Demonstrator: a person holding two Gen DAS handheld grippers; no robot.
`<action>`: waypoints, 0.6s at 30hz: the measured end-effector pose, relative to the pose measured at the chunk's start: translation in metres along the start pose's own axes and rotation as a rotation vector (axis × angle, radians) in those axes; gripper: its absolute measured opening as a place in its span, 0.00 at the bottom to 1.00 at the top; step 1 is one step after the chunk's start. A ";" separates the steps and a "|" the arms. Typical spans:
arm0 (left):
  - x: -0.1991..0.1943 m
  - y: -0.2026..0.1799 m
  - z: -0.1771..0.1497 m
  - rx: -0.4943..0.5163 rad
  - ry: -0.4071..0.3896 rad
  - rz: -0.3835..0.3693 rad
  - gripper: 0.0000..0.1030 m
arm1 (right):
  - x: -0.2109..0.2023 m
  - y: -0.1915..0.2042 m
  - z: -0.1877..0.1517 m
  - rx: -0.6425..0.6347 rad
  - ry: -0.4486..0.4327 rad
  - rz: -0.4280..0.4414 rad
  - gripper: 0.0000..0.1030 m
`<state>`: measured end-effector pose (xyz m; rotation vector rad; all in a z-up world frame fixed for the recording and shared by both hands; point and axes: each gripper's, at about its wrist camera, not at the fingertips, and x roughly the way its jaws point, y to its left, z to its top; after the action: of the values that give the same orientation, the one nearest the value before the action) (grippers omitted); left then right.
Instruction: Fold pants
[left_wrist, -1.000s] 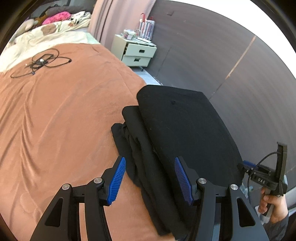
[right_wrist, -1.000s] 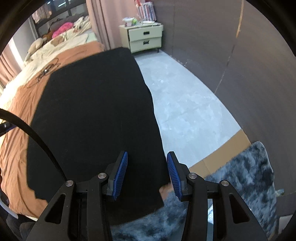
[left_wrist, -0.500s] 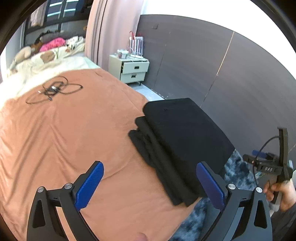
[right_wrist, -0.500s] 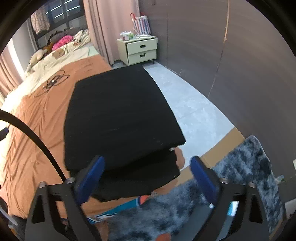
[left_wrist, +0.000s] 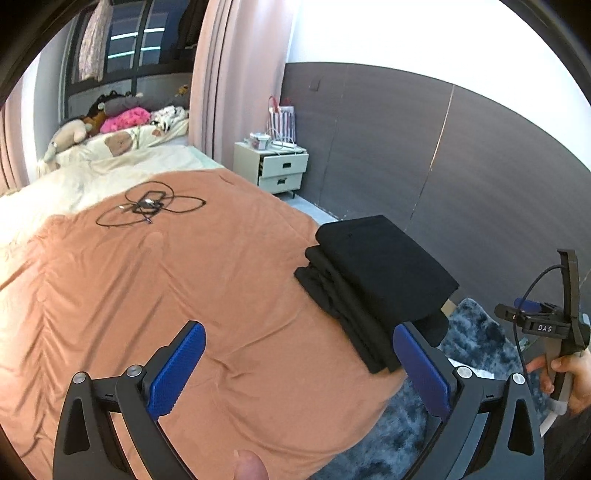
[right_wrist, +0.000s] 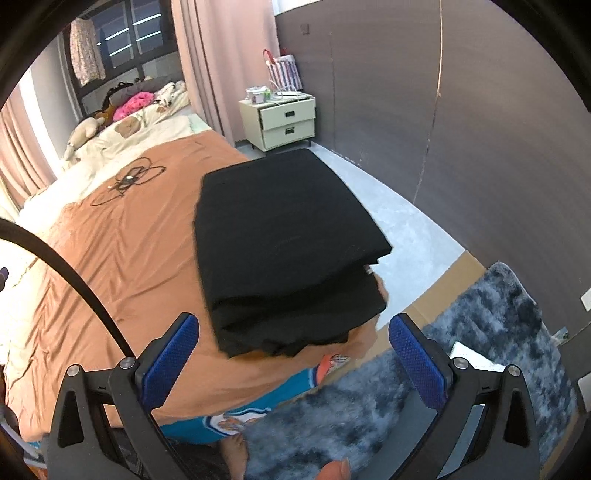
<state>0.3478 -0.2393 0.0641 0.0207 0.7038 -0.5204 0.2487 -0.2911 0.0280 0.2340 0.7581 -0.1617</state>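
I see cable loops (left_wrist: 147, 208) on the orange bedspread (left_wrist: 147, 295), my left gripper (left_wrist: 299, 373) spread wide and empty; folded black pants (right_wrist: 284, 251) at the bed's right edge; my right gripper (right_wrist: 293, 363) wide, empty; nightstand (right_wrist: 284, 120) drawers shut

1. The pants (left_wrist: 376, 280) lie folded in a stack on the bed (left_wrist: 184, 295), at its right edge near the near corner.
2. A cable (left_wrist: 147, 206) lies coiled on the bed, far and left of the pants, well apart.
3. Pillows (left_wrist: 122, 142) and soft toys (left_wrist: 70, 134) sit at the far end of the bed.
4. A nightstand (left_wrist: 282, 170) stands right of the bed's far end, against the wall (left_wrist: 424, 155).
5. A rug (right_wrist: 461, 350) lies on the floor, right of the bed's near corner.
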 end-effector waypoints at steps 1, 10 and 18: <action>-0.010 0.002 -0.004 0.004 -0.009 -0.003 1.00 | -0.004 0.003 -0.005 -0.004 -0.003 0.007 1.00; -0.071 0.022 -0.034 0.039 -0.075 0.064 1.00 | -0.047 0.018 -0.045 -0.013 -0.059 0.072 1.00; -0.121 0.047 -0.065 0.007 -0.100 0.126 1.00 | -0.068 0.025 -0.079 -0.051 -0.091 0.129 1.00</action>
<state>0.2521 -0.1313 0.0823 0.0448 0.5982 -0.4007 0.1537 -0.2419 0.0232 0.2249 0.6533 -0.0307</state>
